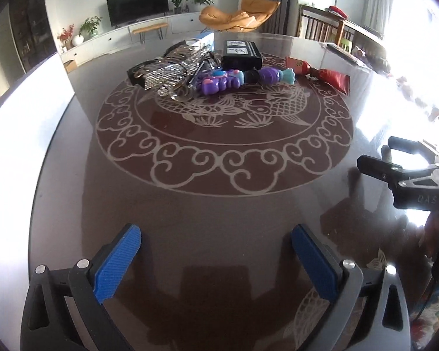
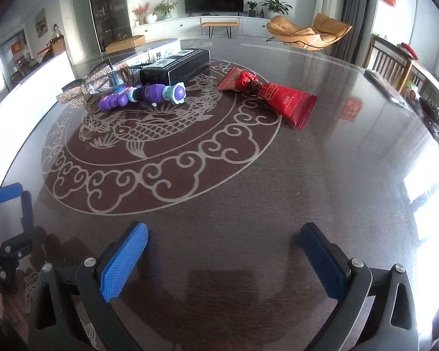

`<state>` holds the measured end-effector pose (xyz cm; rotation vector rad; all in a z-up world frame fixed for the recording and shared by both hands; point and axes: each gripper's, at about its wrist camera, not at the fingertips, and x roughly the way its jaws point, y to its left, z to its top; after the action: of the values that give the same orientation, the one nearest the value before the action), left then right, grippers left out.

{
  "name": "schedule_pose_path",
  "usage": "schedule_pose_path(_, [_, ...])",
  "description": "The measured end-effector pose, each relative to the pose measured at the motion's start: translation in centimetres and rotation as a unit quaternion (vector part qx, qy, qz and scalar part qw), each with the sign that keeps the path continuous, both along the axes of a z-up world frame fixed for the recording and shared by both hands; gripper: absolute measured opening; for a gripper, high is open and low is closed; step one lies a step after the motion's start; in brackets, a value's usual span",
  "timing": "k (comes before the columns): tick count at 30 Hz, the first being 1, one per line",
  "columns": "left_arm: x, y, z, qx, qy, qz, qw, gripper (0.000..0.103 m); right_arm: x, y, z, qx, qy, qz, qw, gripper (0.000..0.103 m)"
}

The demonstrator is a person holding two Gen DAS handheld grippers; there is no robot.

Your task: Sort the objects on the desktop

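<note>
Both claws, left claw and right claw, gape empty above the surface; purple toy touches the glasses, so grabbing either may drag both.

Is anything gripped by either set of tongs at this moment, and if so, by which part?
Nothing is held. The left tongs and right tongs are both open and bare above the table; the purple toy and red packet lie untouched.
</note>
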<state>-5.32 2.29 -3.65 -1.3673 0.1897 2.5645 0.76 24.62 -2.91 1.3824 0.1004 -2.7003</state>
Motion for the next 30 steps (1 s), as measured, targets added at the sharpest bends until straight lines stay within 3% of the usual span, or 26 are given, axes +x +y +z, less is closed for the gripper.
schedule_pose_path(14, [-4.2, -0.5, -0.1, 0.001, -0.002, -0.027, 0.9996, 0.103, 0.0, 0.0, 0.0, 0.000, 0.000, 0.000, 1.000, 0.103])
schedule_pose_path(17, [-4.8, -0.6, 0.2, -0.008, -0.023, -0.014, 0.9996, 0.103, 0.0, 0.0, 0.0, 0.000, 0.000, 0.000, 1.000, 0.103])
schedule_pose_path(23, [-6.2, -1.4, 5.9, 0.018, 0.056, -0.009, 0.9982, 0.103, 0.0, 0.0, 0.0, 0.000, 0.000, 0.000, 1.000, 0.103])
schedule_pose_path(27, [-11.0, -1.3, 9.1, 0.043, 0.061, 0.013, 0.9971, 0.103, 0.0, 0.0, 0.0, 0.000, 0.000, 0.000, 1.000, 0.103])
schedule_pose_path(30, [-14.7, -0.4, 9.0, 0.016, 0.053, 0.029, 0.9980, 0.103, 0.0, 0.0, 0.0, 0.000, 0.000, 0.000, 1.000, 0.103])
